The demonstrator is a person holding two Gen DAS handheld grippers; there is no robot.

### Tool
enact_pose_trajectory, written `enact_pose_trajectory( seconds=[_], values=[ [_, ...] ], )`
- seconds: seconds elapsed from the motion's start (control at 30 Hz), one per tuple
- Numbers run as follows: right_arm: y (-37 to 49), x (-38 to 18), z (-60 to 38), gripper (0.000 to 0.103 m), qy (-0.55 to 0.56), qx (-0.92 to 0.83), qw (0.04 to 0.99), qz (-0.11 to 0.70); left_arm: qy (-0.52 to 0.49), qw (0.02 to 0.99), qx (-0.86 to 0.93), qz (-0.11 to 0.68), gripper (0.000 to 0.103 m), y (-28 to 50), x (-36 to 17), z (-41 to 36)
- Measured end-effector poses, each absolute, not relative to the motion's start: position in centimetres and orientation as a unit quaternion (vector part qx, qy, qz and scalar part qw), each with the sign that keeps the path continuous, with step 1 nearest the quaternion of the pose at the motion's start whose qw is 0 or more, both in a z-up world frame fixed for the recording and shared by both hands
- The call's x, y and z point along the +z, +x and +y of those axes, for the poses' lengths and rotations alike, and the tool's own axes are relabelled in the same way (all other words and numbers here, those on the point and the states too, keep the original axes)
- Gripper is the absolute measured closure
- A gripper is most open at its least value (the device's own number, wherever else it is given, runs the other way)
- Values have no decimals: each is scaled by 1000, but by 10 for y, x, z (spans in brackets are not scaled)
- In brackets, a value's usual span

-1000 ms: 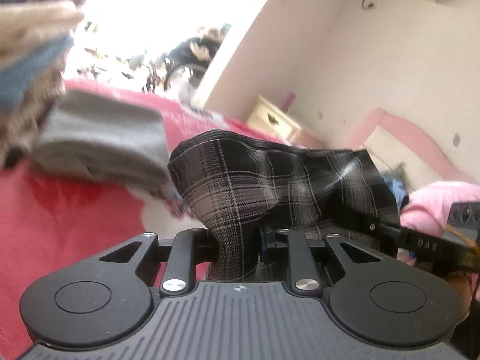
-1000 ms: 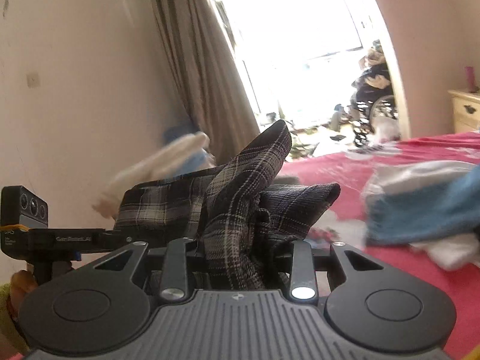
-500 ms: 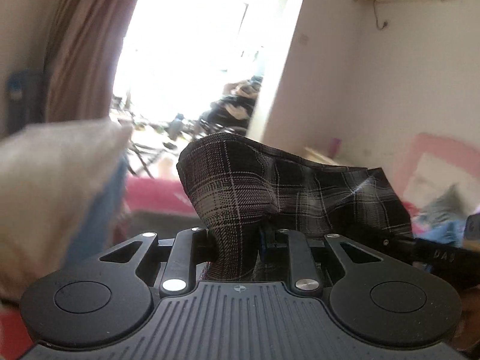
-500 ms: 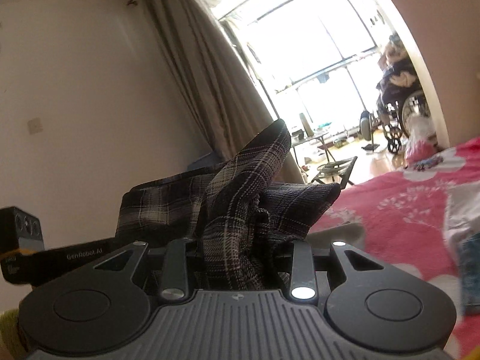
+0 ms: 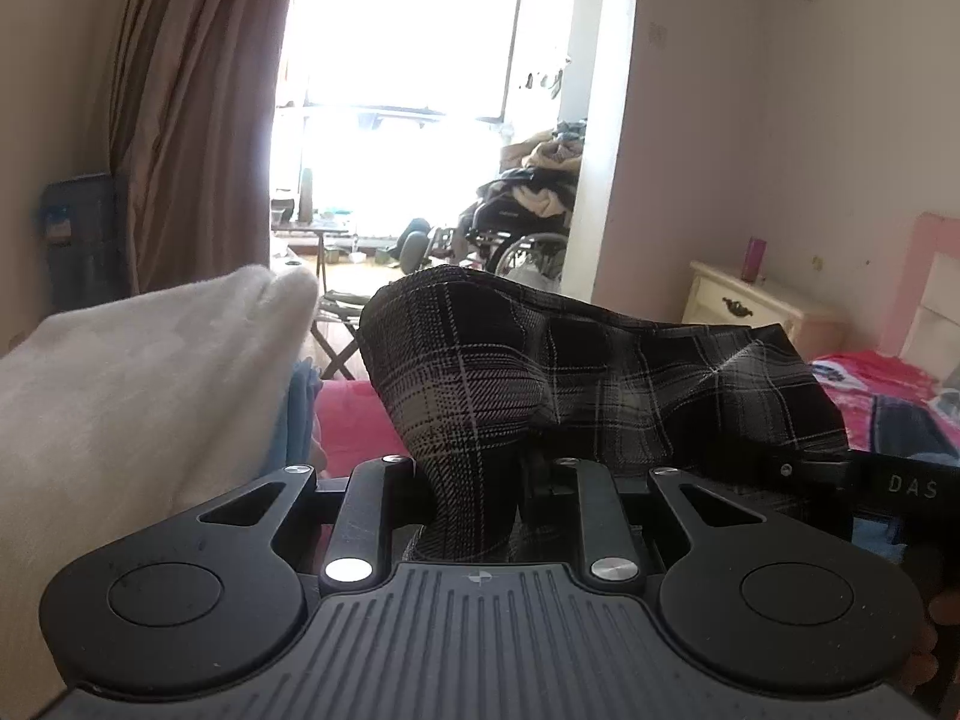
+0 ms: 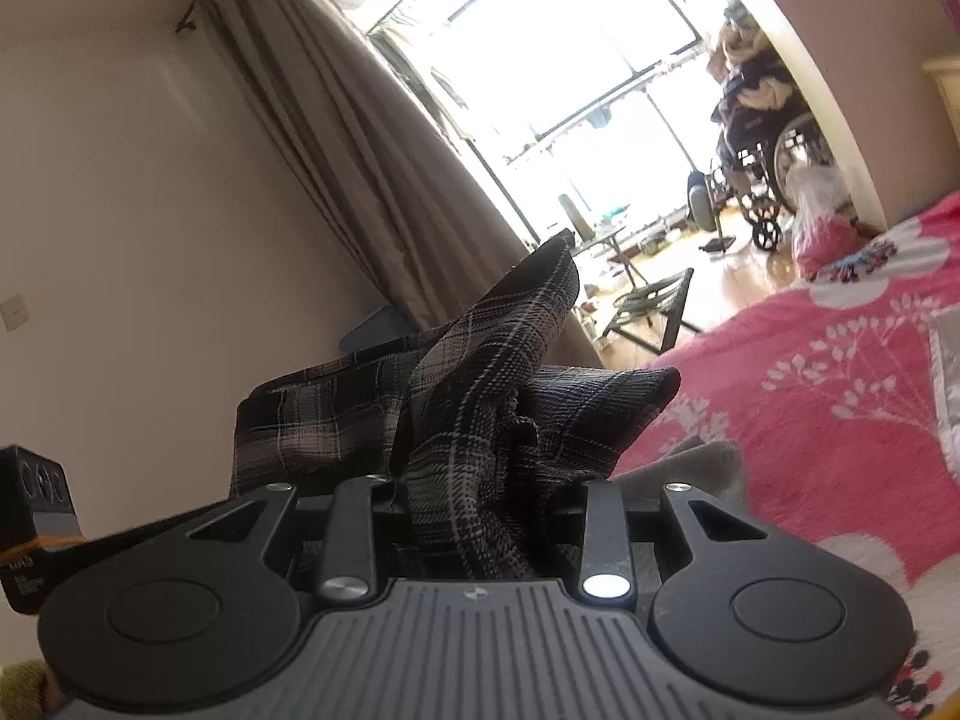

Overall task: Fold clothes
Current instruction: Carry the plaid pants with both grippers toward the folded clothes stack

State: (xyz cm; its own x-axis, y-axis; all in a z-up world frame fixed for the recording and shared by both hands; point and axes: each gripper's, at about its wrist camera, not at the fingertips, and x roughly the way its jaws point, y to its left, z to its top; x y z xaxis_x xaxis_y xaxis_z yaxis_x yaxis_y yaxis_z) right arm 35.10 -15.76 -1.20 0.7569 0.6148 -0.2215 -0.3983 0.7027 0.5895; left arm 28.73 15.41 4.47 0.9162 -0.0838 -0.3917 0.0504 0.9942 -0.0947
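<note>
Left wrist view: my left hand-held gripper (image 5: pixel 474 516) clenched the plaid garment (image 5: pixel 600 384), lifted above the red bed (image 5: pixel 354 420). My right hand-held gripper (image 6: pixel 480 534) clamped its bunched far end. Uneven bunching risked a crooked fold or slipping cloth.

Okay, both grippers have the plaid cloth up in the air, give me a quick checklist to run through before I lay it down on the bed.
1. Left gripper clamped on the plaid garment: ok, the cloth is bunched between its fingers.
2. Right gripper clamped on the same garment: ok, a thick wad sits between its fingers.
3. Cloth stretched flat between the two grips: not ok, it sags and folds over itself.
4. Free landing spot on the pink bedspread: cannot tell, only part of it shows, and a grey piece lies just behind the right gripper.
5. Clear of the folded white pile: cannot tell, it looms close on the left.
</note>
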Motion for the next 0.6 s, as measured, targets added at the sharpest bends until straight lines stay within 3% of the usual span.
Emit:
enact_pose_trajectory(
  seconds=[0.6],
  values=[
    [420,-59,-142,67,238,260,897,267,17,970,14,243,77,348,3,157]
  ],
)
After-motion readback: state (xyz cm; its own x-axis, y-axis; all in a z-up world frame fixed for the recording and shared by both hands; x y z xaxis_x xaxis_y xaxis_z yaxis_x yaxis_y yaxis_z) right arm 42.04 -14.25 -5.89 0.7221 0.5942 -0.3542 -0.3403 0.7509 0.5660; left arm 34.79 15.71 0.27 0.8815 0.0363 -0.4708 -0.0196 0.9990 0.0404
